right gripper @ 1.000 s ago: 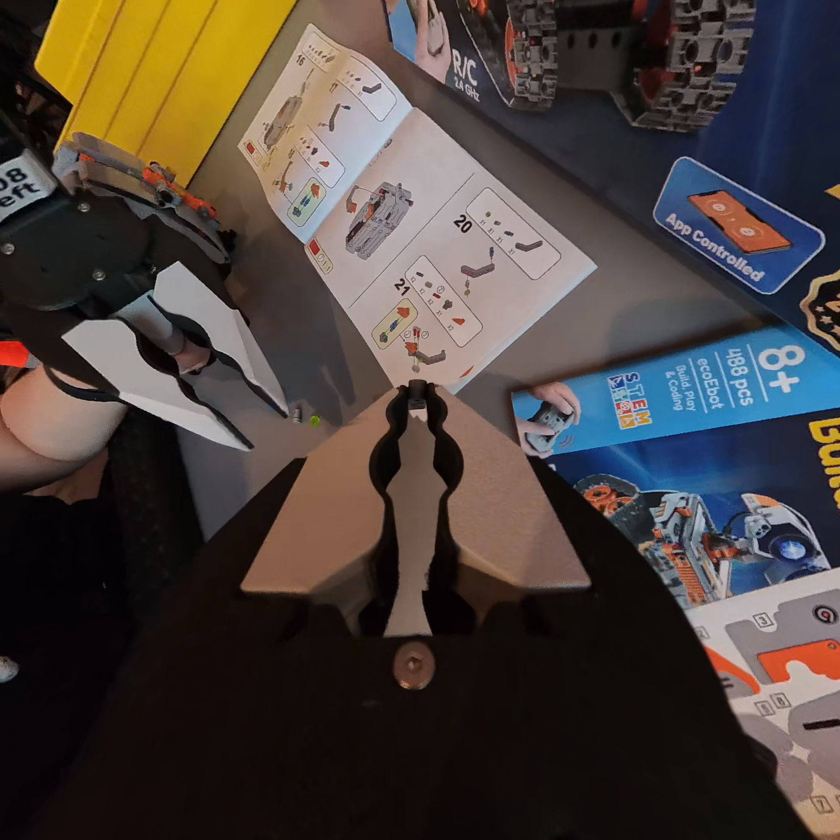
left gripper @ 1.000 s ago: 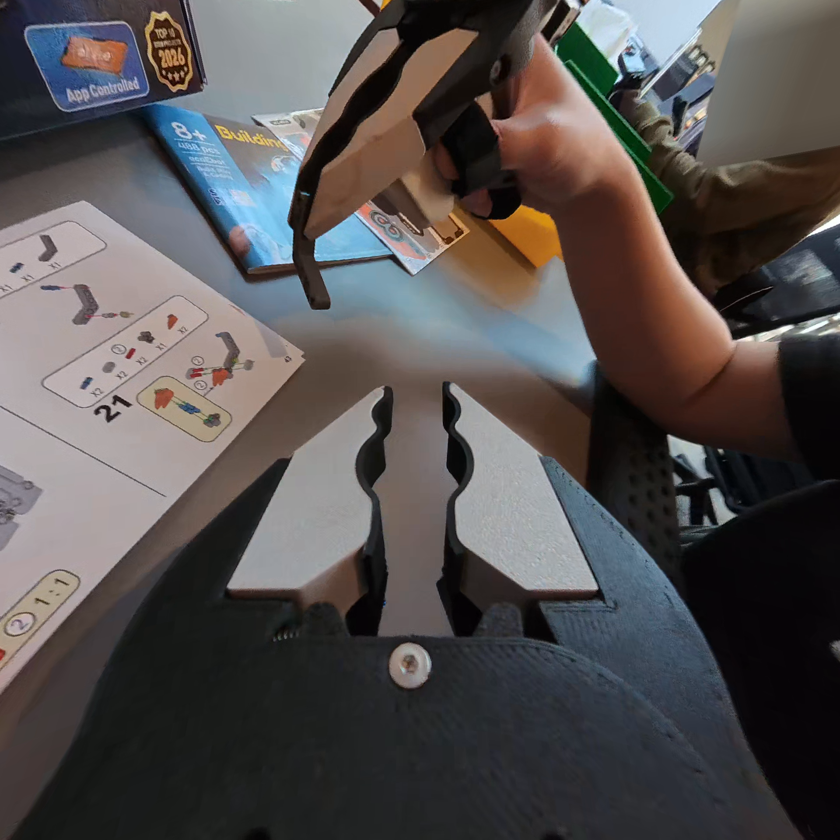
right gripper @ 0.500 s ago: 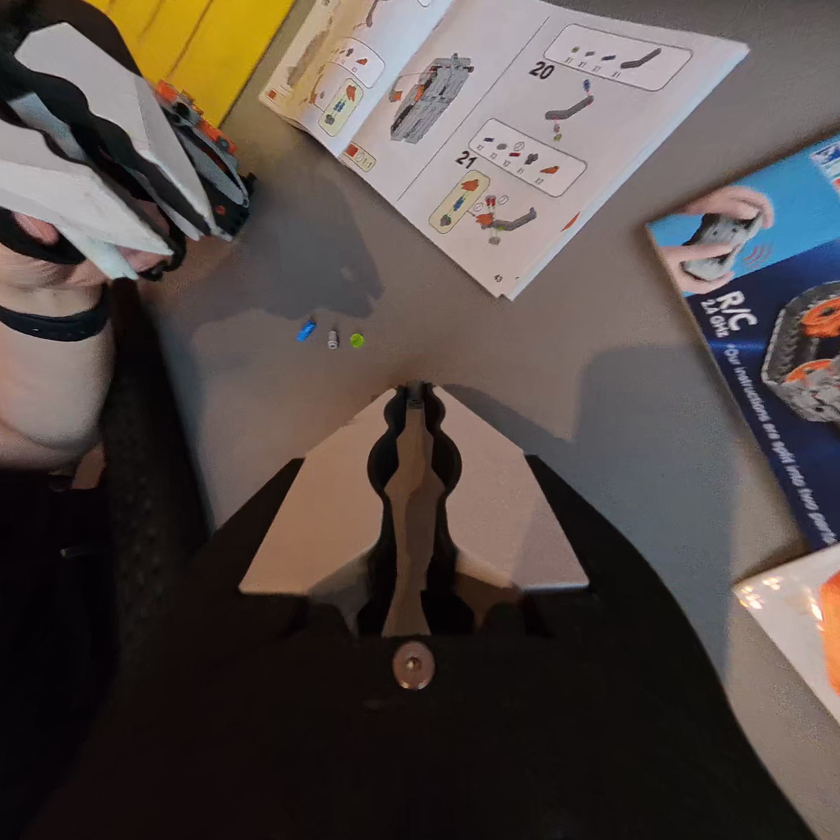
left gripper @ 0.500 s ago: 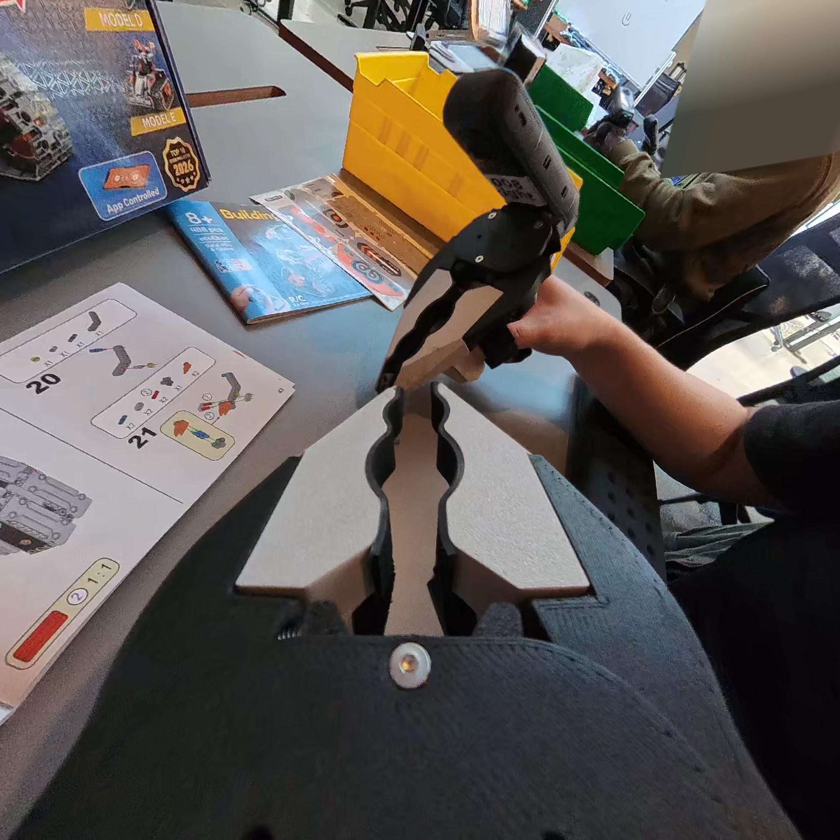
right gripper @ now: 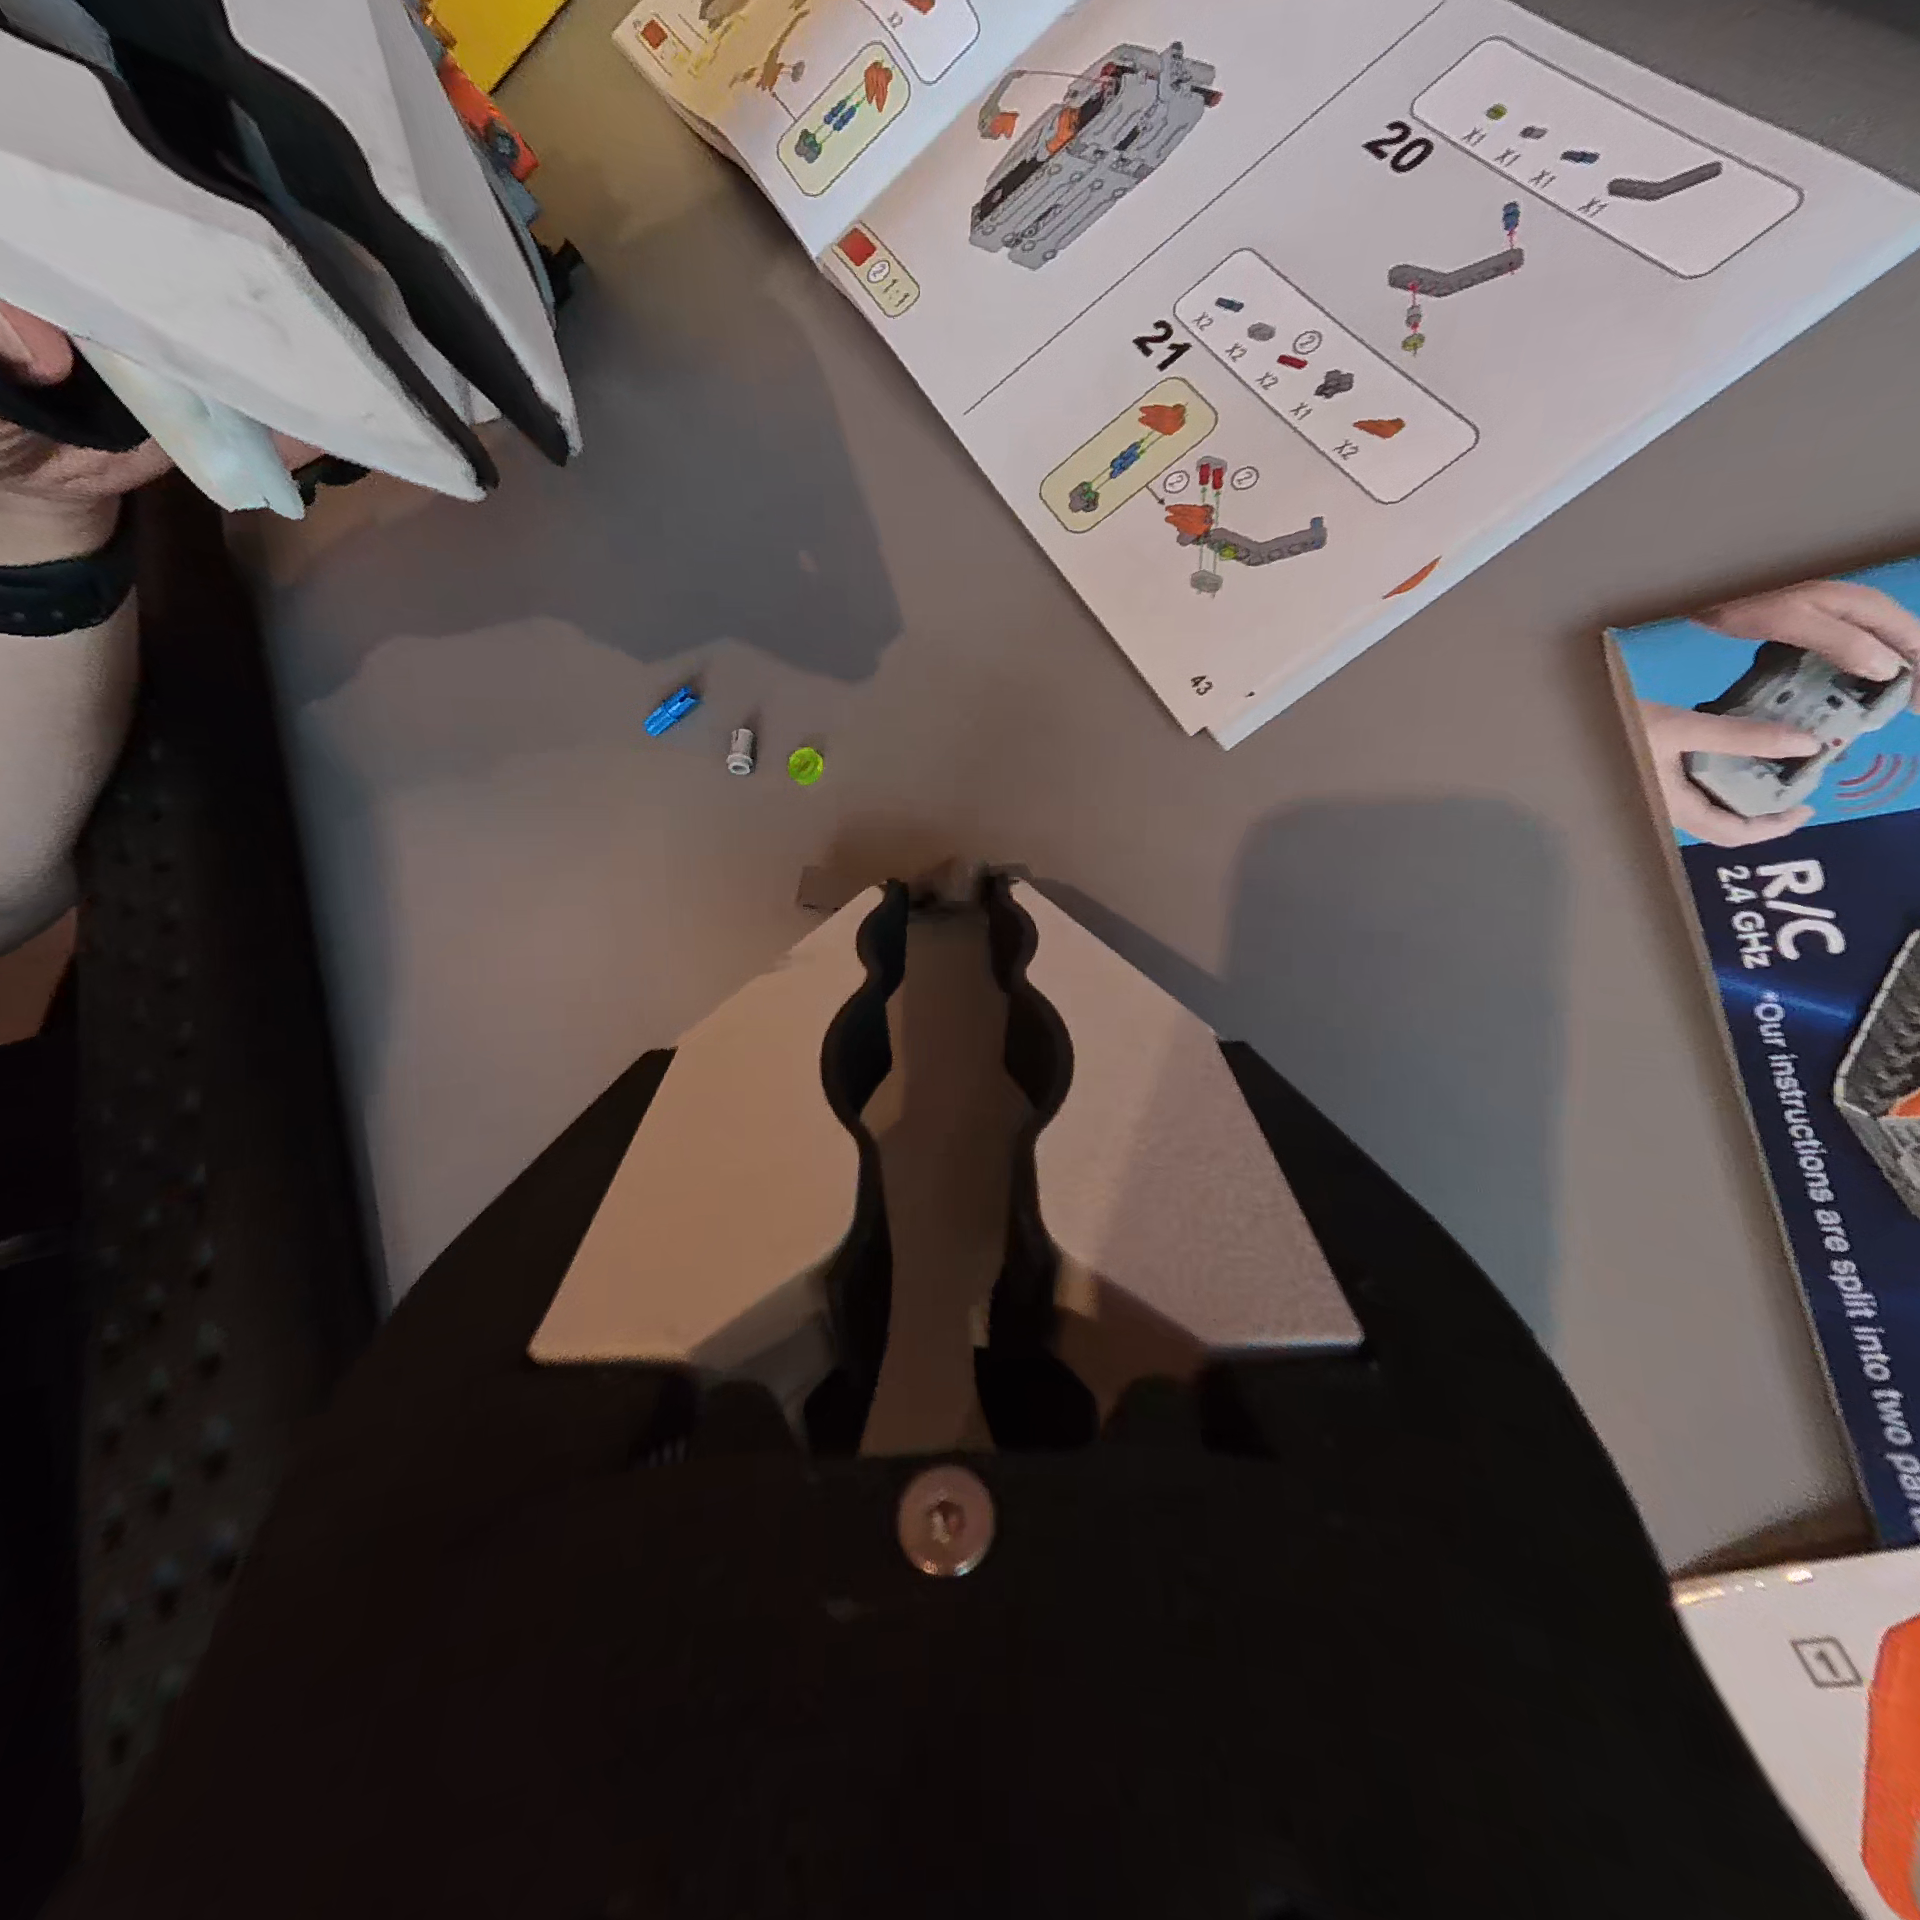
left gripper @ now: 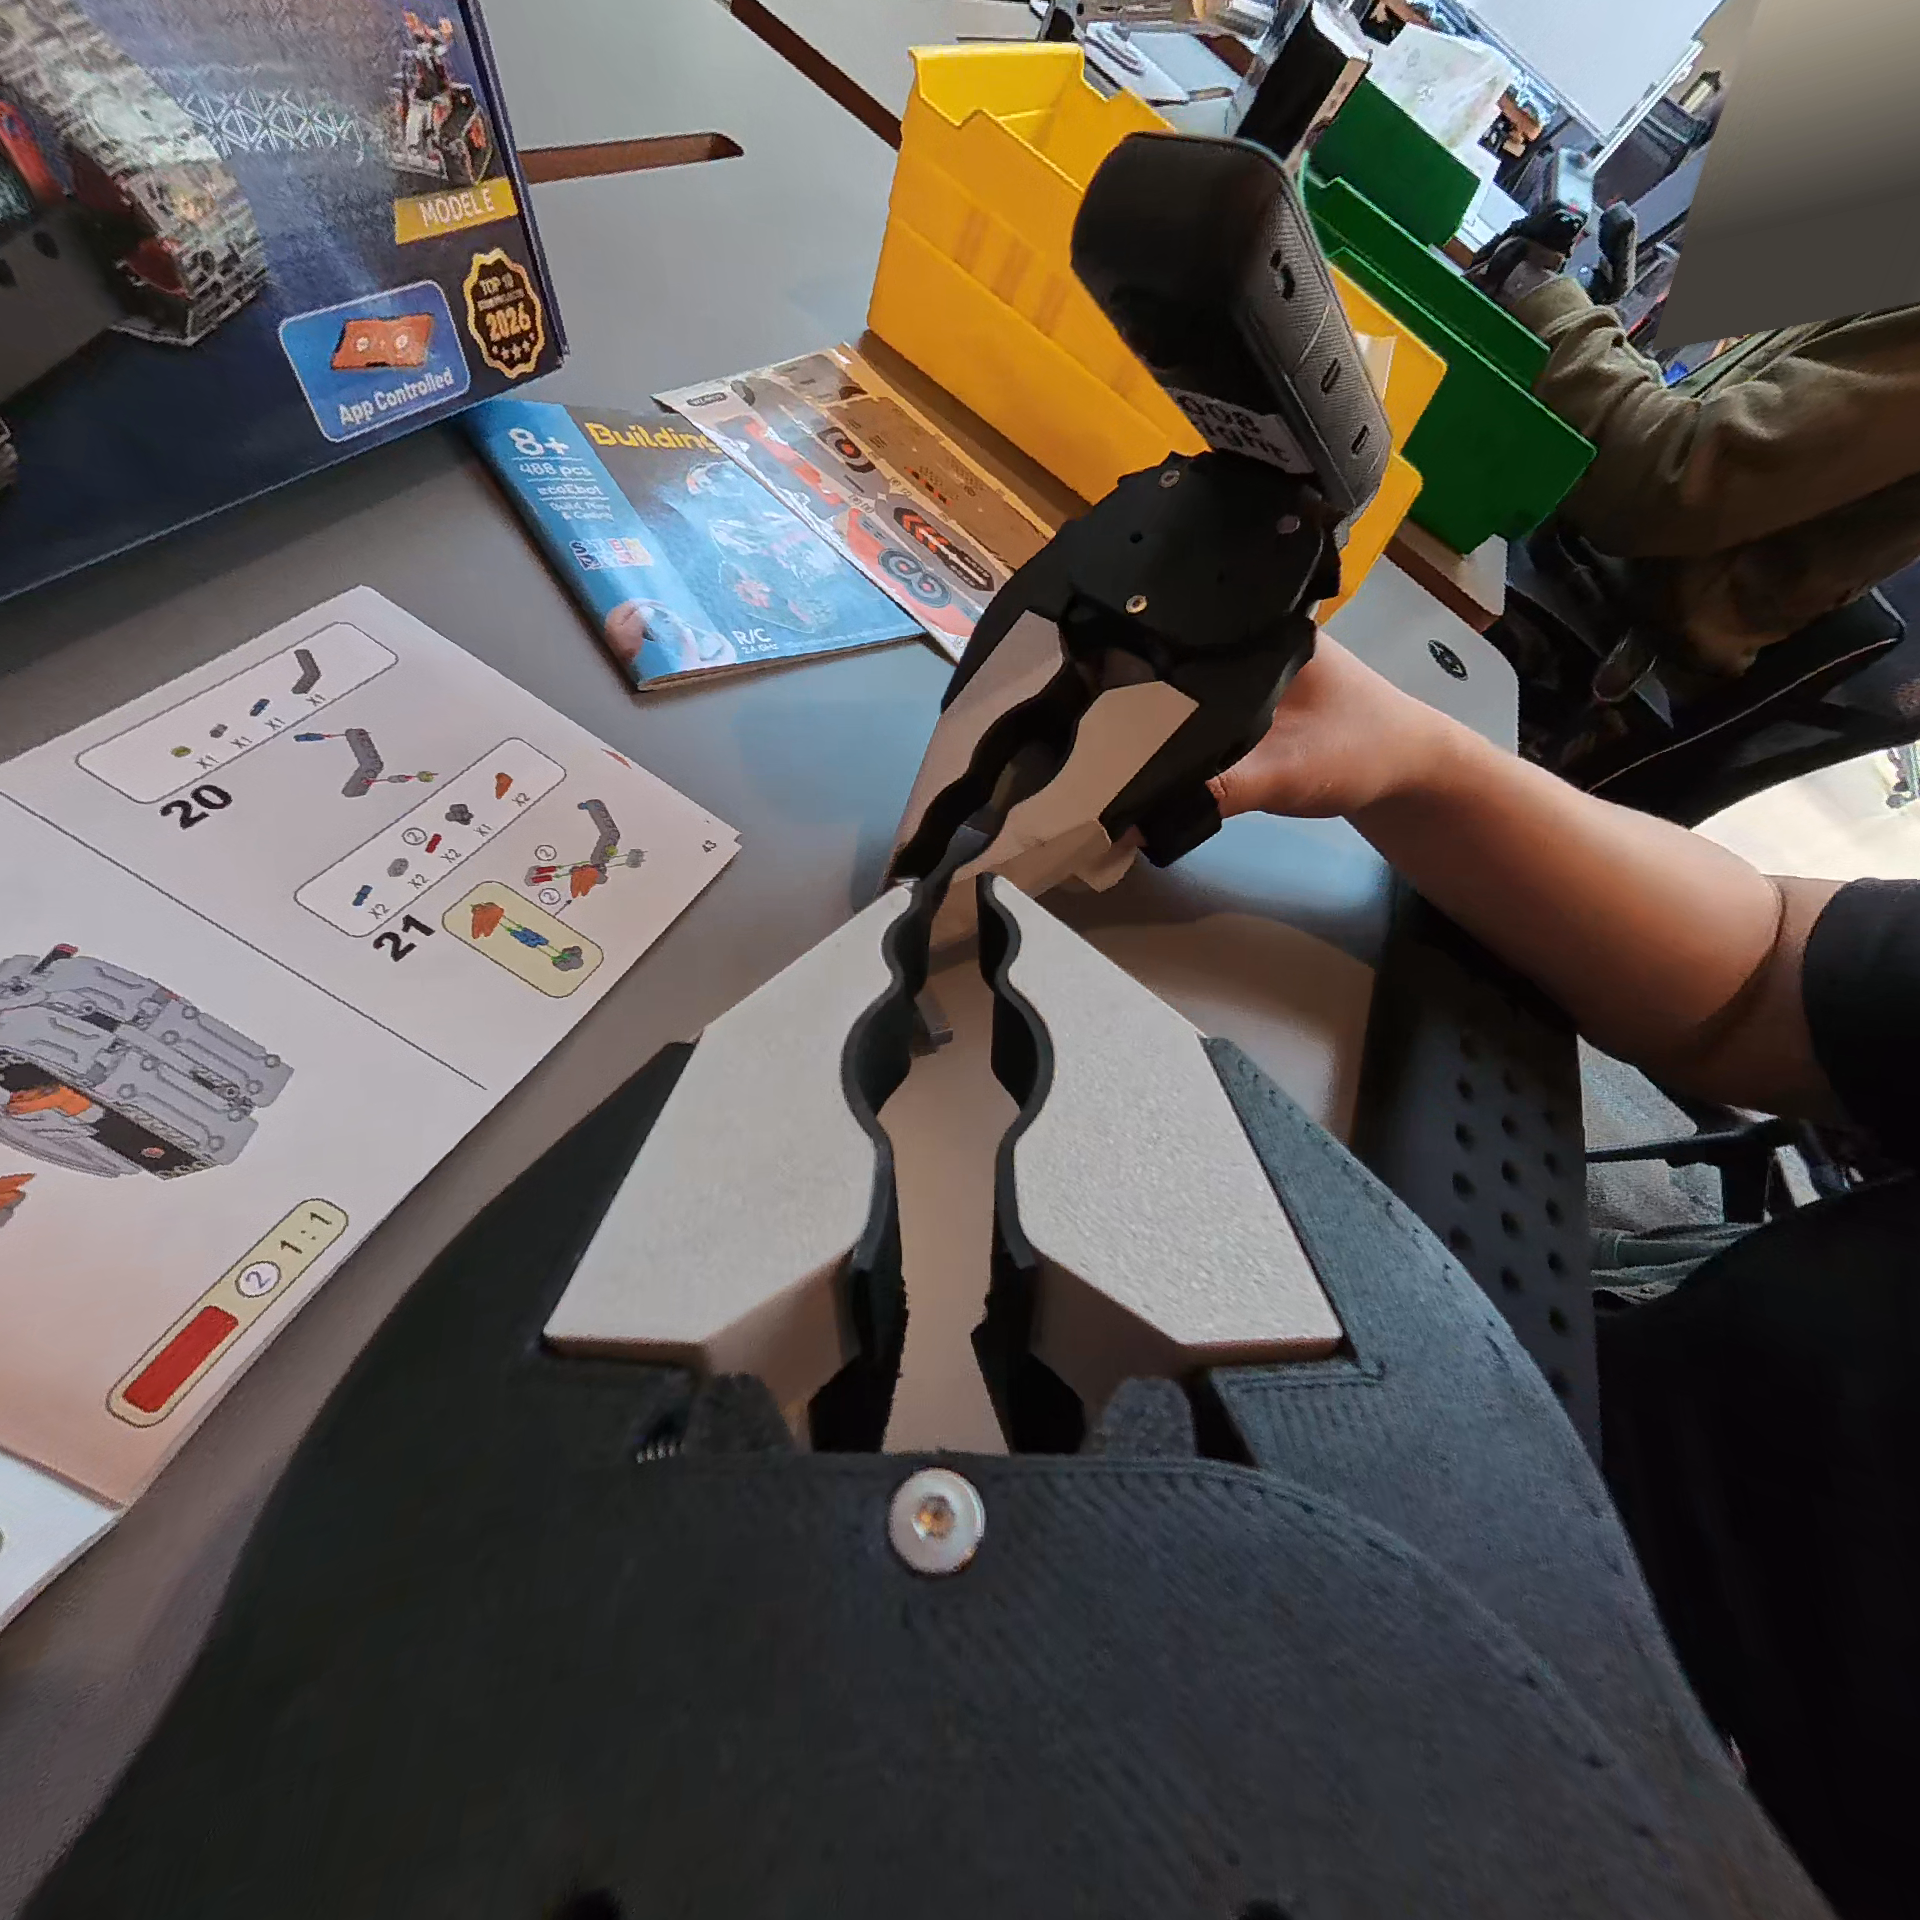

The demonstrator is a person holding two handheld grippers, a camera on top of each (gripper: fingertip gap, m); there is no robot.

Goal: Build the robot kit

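My right gripper (right gripper: 943,888) points down at the grey table (right gripper: 1039,748), its jaws a little apart. A small grey beam (right gripper: 819,889) sits blurred at its tips, low over the table. In the left wrist view the right gripper (left gripper: 909,868) stands just beyond my left gripper (left gripper: 948,896), with the grey beam (left gripper: 932,1023) below its tips. My left gripper is empty, its jaws narrowly apart; it also shows in the right wrist view (right gripper: 525,468). A blue pin (right gripper: 672,713), a grey bush (right gripper: 740,750) and a lime round stud (right gripper: 805,766) lie between the two grippers.
An open instruction booklet (left gripper: 312,831) lies left. A blue booklet (left gripper: 686,540), a sticker sheet (left gripper: 883,468), a yellow bin (left gripper: 997,260), a green bin (left gripper: 1455,395) and a dark blue box (left gripper: 208,260) stand behind. A person's forearm (left gripper: 1558,904) crosses a black perforated armrest (left gripper: 1475,1091) at the table's right edge. The grippers' ends are close to 9 cm from one another. My right tips are roughly 5 cm from the lime round stud (right gripper: 805,766). My right tips are roughly 7 cm from the grey bush (right gripper: 740,750). My right tips are roughly 9 cm from the blue pin (right gripper: 672,713).
My right gripper has come down to the table near the three small parts, and its jaws have widened around the grey beam. My left gripper's jaws have narrowed.
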